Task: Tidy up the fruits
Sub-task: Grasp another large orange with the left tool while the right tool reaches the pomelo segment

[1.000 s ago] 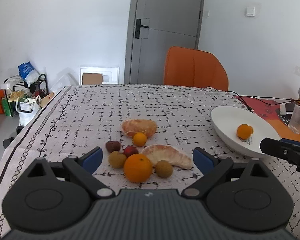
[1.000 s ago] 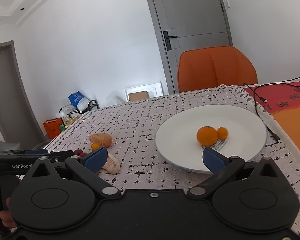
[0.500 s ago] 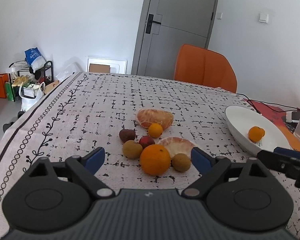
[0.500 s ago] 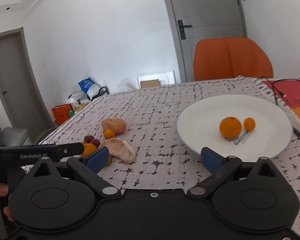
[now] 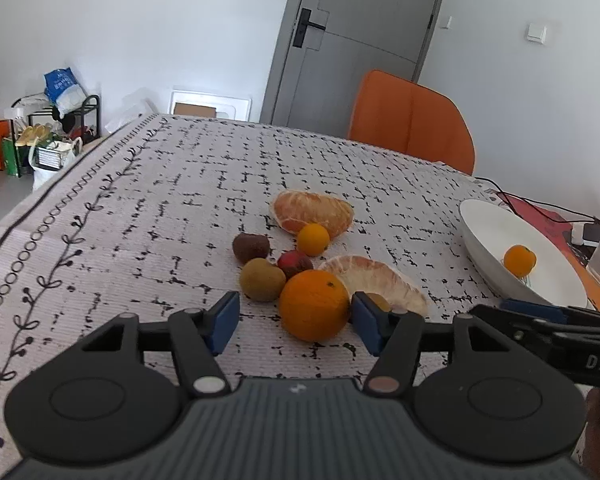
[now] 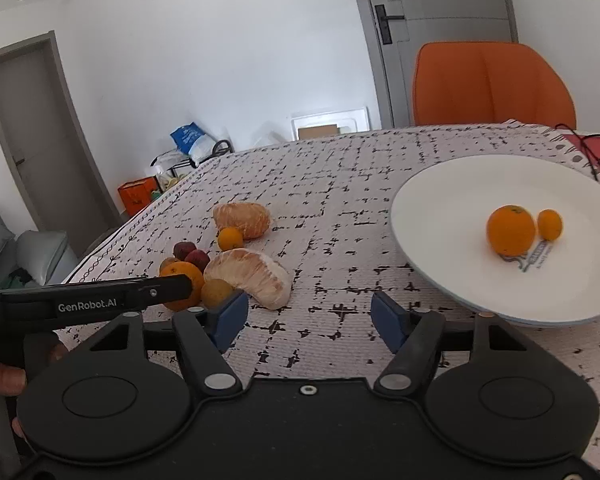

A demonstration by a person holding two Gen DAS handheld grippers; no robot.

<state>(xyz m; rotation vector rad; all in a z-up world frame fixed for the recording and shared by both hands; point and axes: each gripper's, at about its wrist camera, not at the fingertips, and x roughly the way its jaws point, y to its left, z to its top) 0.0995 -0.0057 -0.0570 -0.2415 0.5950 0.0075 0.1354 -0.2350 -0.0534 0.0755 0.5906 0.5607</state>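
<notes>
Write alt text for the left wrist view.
The left gripper, jaws open, flanks a large orange among loose fruit on a patterned tablecloth. At right, a white plate holds a small orange.

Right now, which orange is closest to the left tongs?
The big orange on the tablecloth, sitting between the open left tongs; the other big one lies on the plate.

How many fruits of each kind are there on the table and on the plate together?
Big oranges: 2
Small oranges: 2
Peeled pomelo pieces: 2
Yellow-brown round fruits: 2
Dark brown fruit: 1
Red fruit: 1
Total: 10
</notes>
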